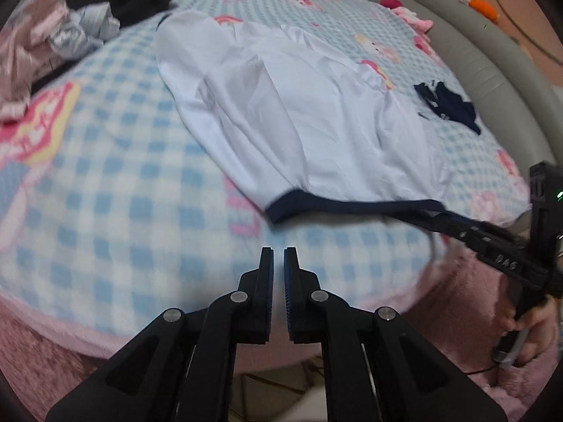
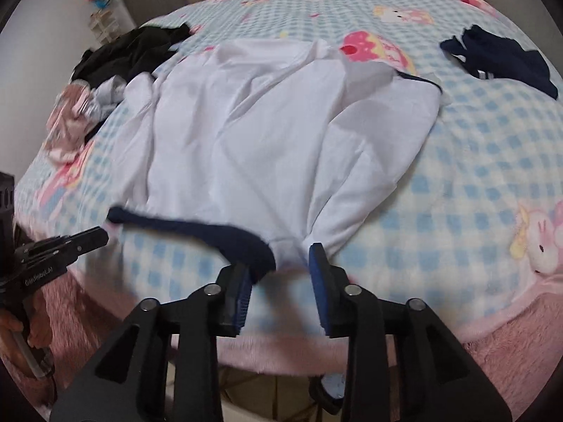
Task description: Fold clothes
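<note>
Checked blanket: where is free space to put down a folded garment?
The checked blanket is bare left of the white shirt, below the clothes pile. In the right wrist view, another bare patch lies right of the shirt, below the navy garment. The far left corner is crowded.

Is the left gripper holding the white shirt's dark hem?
No, the left gripper hangs over bare checked blanket, short of the white shirt.
</note>
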A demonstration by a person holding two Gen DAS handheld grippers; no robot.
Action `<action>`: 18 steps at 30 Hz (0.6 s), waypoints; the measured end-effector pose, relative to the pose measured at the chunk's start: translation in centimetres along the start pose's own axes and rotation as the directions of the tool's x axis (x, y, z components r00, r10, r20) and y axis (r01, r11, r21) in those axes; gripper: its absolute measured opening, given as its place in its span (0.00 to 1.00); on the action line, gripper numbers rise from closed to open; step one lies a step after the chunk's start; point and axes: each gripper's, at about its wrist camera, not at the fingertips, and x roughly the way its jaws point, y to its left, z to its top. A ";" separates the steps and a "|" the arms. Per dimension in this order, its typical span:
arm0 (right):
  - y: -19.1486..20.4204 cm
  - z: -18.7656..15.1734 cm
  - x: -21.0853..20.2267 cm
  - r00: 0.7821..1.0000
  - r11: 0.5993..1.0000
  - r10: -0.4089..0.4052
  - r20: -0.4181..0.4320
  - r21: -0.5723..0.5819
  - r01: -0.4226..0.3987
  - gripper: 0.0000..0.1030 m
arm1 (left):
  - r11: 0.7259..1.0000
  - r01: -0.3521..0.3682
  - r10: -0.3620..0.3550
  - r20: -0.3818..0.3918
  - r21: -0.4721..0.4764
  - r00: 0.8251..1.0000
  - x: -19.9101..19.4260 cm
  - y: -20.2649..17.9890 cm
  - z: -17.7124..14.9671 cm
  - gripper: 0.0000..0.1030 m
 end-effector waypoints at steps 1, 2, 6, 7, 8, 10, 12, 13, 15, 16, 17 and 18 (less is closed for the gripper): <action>0.2 -0.3 -0.1 1.000 1.000 0.010 0.000 -0.012 -0.010 0.32 | 0.999 0.033 -0.033 0.007 -0.028 0.999 -0.3 0.5 -0.2 0.14; -0.1 -1.0 -0.4 1.000 1.000 0.022 0.006 -0.010 -0.022 0.32 | 0.997 0.057 -0.056 0.017 -0.059 0.998 -0.4 1.0 0.1 0.17; -2.0 -1.8 -2.0 0.997 0.996 0.053 0.058 0.067 -0.057 0.32 | 0.983 0.104 -0.099 0.042 -0.148 0.994 0.3 2.6 2.5 0.34; -2.5 -1.5 -2.2 0.995 0.994 0.057 0.076 0.093 -0.064 0.32 | 0.980 0.108 -0.102 0.045 -0.169 0.994 0.8 2.8 3.2 0.43; -2.9 -1.2 -2.3 0.994 0.990 0.058 0.094 0.120 -0.069 0.32 | 0.976 0.109 -0.102 0.044 -0.187 0.994 1.4 3.0 3.7 0.44; -4.0 -0.4 -2.1 0.993 0.981 0.033 0.110 0.186 -0.053 0.32 | 0.969 0.108 -0.101 0.042 -0.224 0.994 2.6 3.3 4.6 0.44; -5.0 0.3 -1.8 0.993 0.971 0.007 0.114 0.237 -0.034 0.32 | 0.962 0.100 -0.094 0.034 -0.252 0.995 3.4 3.5 5.3 0.44; -5.3 0.5 -1.5 0.995 0.966 0.004 0.100 0.256 -0.029 0.32 | 0.958 0.108 -0.101 0.039 -0.264 0.994 3.5 3.6 5.5 0.44; -5.8 0.4 -1.3 0.995 0.958 0.021 0.094 0.283 -0.047 0.32 | 0.955 0.121 -0.111 0.051 -0.272 0.993 3.8 3.5 5.7 0.44; -5.8 0.4 -1.3 0.995 0.959 0.019 0.094 0.281 -0.045 0.32 | 0.956 0.119 -0.109 0.050 -0.270 0.993 4.1 3.4 5.8 0.44; -5.8 0.4 -1.2 0.995 0.959 0.017 0.095 0.279 -0.043 0.34 | 0.957 0.116 -0.107 0.046 -0.267 0.993 4.4 3.4 5.8 0.44; -5.7 0.4 -1.0 0.996 0.960 0.015 0.092 0.276 -0.040 0.40 | 0.958 0.110 -0.103 0.038 -0.263 0.994 4.7 3.4 5.9 0.43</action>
